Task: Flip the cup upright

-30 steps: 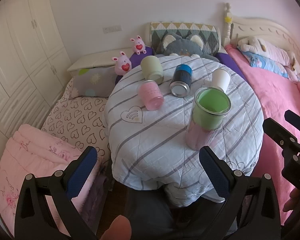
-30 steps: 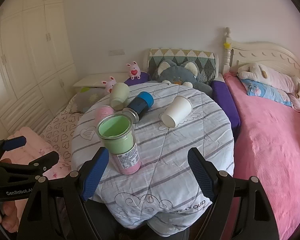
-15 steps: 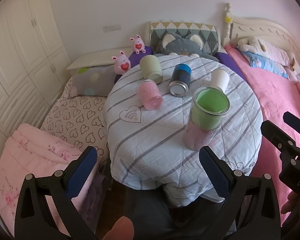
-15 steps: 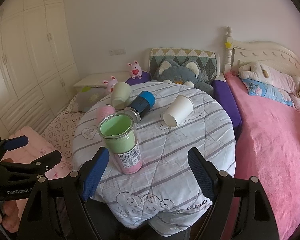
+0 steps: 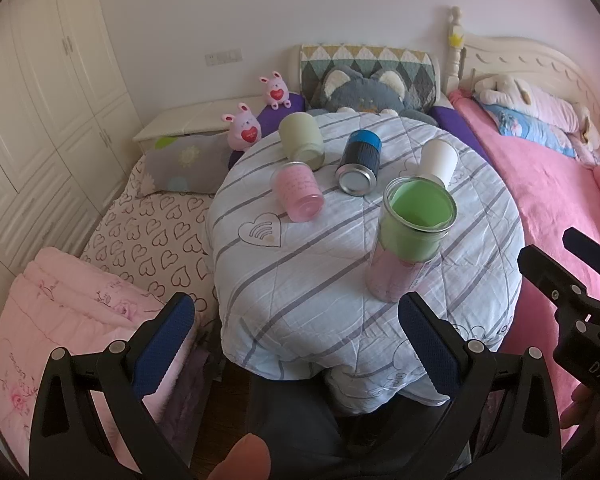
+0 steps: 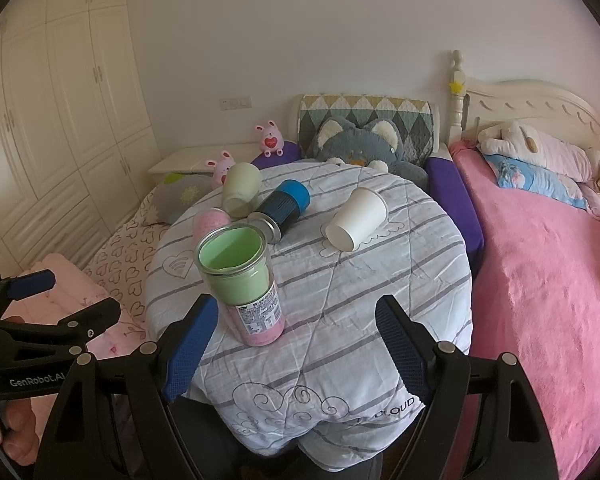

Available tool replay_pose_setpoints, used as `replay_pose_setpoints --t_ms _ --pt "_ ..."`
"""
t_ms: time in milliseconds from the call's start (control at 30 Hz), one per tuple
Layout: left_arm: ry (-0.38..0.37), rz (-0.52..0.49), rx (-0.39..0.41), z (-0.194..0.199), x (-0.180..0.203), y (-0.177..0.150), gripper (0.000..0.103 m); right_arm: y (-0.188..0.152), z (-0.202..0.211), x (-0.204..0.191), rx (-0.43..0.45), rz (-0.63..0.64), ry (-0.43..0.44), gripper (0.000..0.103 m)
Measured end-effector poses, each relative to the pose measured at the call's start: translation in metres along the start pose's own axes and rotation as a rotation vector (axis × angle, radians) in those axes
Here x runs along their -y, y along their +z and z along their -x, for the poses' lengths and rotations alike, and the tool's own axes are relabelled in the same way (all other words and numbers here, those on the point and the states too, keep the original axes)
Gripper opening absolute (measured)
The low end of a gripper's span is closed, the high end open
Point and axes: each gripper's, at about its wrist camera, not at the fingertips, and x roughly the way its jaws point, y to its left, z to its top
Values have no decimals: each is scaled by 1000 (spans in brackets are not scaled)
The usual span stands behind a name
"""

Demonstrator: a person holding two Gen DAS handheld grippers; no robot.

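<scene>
Currently | both tongs wide, empty: left tongs (image 5: 296,344), right tongs (image 6: 296,344) | green cup (image 6: 240,280) upright | remaining: white cup (image 6: 356,220) lying, 1 o'clock

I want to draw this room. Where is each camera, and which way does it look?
Left wrist: sits on the left gripper, facing the round table from its near-left edge; its open fingers and a fingertip show, right gripper alongside.
Right wrist: sits on the right gripper, facing the table from the near-right; left gripper shows.
Both share the upright green-pink cup and white paper cup.
</scene>
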Motion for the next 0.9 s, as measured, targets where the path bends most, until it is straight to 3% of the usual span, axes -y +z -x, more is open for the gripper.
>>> replay_pose_setpoints --t_ms 900 --pt "12 -9 0 -1 6 1 103 -4 -3 6 -6 -21 0 82"
